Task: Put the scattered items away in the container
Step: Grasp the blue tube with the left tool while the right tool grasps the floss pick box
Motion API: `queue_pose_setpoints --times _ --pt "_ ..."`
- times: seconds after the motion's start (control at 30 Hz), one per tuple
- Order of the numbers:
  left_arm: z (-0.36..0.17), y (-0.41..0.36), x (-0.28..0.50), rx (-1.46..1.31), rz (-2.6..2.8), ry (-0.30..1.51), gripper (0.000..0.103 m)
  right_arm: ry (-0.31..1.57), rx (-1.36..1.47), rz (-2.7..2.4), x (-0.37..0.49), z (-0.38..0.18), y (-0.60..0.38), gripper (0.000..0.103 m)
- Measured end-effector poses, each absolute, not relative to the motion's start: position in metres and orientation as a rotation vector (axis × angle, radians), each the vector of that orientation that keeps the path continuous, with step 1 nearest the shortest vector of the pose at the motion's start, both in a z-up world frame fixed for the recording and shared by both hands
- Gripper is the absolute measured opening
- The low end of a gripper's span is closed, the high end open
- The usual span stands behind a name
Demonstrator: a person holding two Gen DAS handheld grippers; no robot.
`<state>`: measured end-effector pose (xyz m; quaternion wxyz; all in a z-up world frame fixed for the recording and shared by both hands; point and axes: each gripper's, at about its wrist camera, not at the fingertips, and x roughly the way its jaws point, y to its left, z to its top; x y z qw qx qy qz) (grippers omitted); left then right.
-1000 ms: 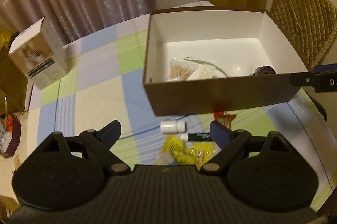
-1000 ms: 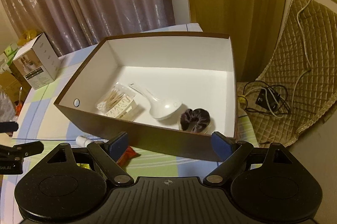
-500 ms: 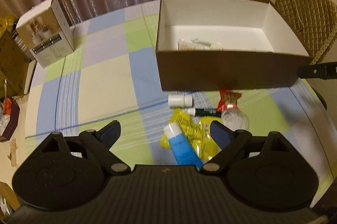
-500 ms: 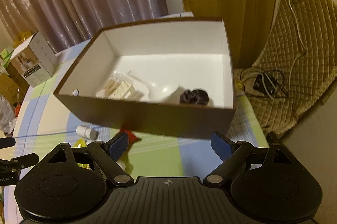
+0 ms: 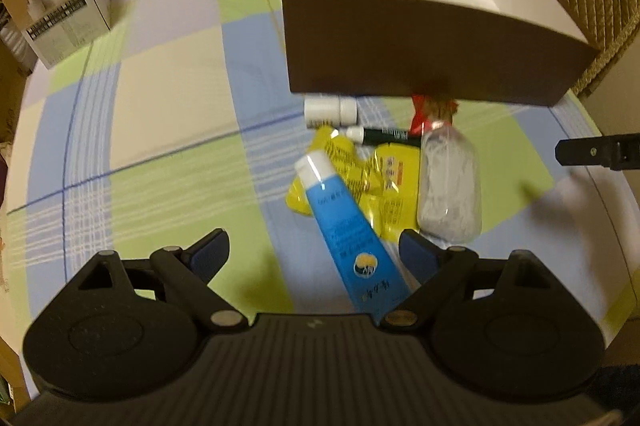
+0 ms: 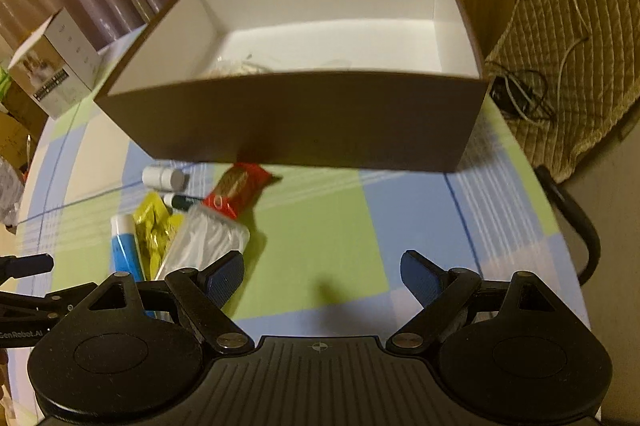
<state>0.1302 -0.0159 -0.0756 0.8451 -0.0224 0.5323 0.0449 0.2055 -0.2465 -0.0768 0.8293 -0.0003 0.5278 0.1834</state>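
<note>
The left gripper (image 5: 314,250) stands over the pile of loose items, jaws spread wide and empty. The tube (image 5: 346,226) lies on the cloth (image 5: 168,98) just ahead of it, its flat tail reaching in between the jaws toward the right-hand finger, its white cap pointing away toward the box (image 5: 400,46). The tube's long axis runs roughly fore-and-aft with a slight slant (cap to the left), so the jaws span its width.

The right gripper (image 6: 322,276) is likewise wide open and holds nothing. Only bare green cloth lies between its jaws; the pile is off to its left. The left hand is therefore the nearer one for the tube.

Neighbours:
- Yellow packets (image 5: 384,186) lie under and beside the tube, touching it.
- A clear bag (image 5: 448,186) lies just right of the packets, close to the left gripper's right finger.
- A pen (image 5: 380,135), a white bottle (image 5: 330,109) and a red wrapper (image 5: 432,112) lie between the pile and the box wall.

The packets may be caught along with the tube.
</note>
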Motion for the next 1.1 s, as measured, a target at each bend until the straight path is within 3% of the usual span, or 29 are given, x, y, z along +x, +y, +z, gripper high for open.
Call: queue_pose_setpoints --times 0.43,1.1 --pt "-0.088 -0.011 0.131 -0.049 0.099 1.156 0.095 1.166 0.044 0.386 0.205 -0.087 -0.236 0.091" --pt "-0.102 -0.005 0.132 -0.112 0.045 1.152 0.093 1.266 0.11 0.336 0.205 -0.114 -0.243 0.091"
